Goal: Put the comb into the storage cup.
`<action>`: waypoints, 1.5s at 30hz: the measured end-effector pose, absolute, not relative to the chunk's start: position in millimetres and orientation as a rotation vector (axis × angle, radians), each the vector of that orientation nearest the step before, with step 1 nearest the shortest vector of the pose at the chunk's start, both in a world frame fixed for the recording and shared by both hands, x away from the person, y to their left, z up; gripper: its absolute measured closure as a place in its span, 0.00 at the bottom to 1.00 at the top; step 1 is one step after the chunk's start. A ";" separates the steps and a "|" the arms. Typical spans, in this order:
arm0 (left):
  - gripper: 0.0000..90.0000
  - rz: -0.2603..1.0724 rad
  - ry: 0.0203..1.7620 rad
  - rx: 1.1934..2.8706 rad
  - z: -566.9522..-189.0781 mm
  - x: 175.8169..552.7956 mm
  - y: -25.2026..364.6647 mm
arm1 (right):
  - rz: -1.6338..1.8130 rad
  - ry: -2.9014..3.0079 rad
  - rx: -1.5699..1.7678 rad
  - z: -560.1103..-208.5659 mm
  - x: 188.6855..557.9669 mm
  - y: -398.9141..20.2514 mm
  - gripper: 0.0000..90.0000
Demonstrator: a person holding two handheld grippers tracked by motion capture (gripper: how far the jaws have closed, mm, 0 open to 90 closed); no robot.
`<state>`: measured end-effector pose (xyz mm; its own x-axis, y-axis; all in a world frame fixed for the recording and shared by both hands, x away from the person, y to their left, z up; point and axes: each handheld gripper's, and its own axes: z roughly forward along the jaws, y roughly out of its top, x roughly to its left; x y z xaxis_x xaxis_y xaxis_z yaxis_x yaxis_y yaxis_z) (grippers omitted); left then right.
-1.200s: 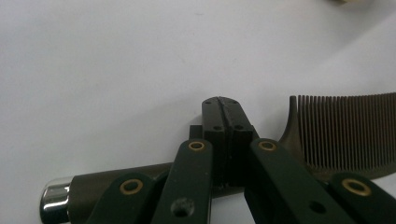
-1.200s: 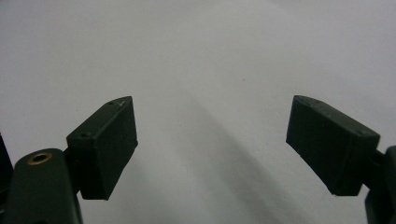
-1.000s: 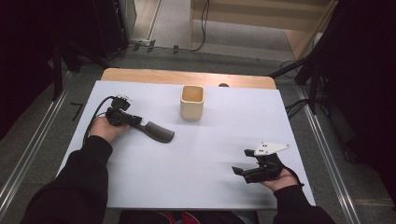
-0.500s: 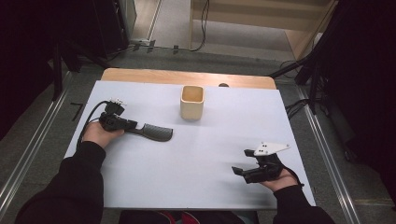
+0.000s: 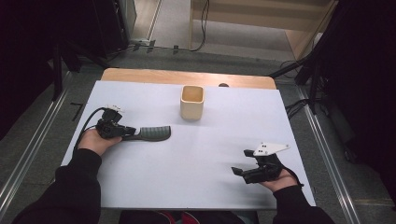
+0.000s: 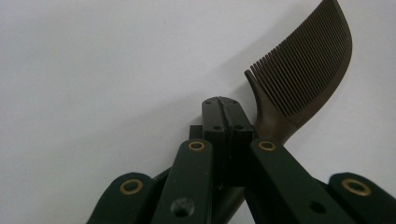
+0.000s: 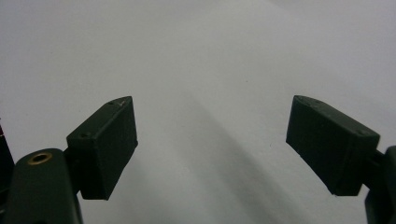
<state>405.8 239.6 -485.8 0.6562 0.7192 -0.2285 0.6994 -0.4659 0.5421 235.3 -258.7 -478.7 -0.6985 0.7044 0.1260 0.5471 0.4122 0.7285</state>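
Note:
A dark comb (image 5: 155, 133) lies level over the white sheet (image 5: 210, 144), teeth end pointing right. My left gripper (image 5: 130, 132) is shut at the comb's handle end, with a hand behind it at the table's left. In the left gripper view the jaws (image 6: 224, 105) meet tip to tip and the comb (image 6: 303, 70) runs out from under them to the upper right; the spot where it is held is hidden. My right gripper (image 5: 241, 162) rests at the front right, pointing left. Its jaws (image 7: 210, 135) stand wide apart over bare sheet.
A pale wooden square cup (image 5: 192, 101) stands upright at the back middle of the sheet. The wooden table edge (image 5: 187, 77) shows behind it. Metal rails (image 5: 32, 140) run along both sides, and cables lie on the floor beyond.
My left hand has drawn back to the left with the comb, which has turned from slanting to level. The right hand has not moved.

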 end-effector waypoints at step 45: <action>0.90 -0.002 1.129 2.179 -482.8 360.7 250.3 | 1.157 2.469 1.106 -478.6 235.1 -258.1 0.16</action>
<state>360.7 250.3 -482.8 0.6248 0.7237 -0.2931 0.7245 -0.3975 0.5631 235.1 -258.1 -478.6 -0.7005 0.7024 0.1262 0.5465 0.4142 0.7278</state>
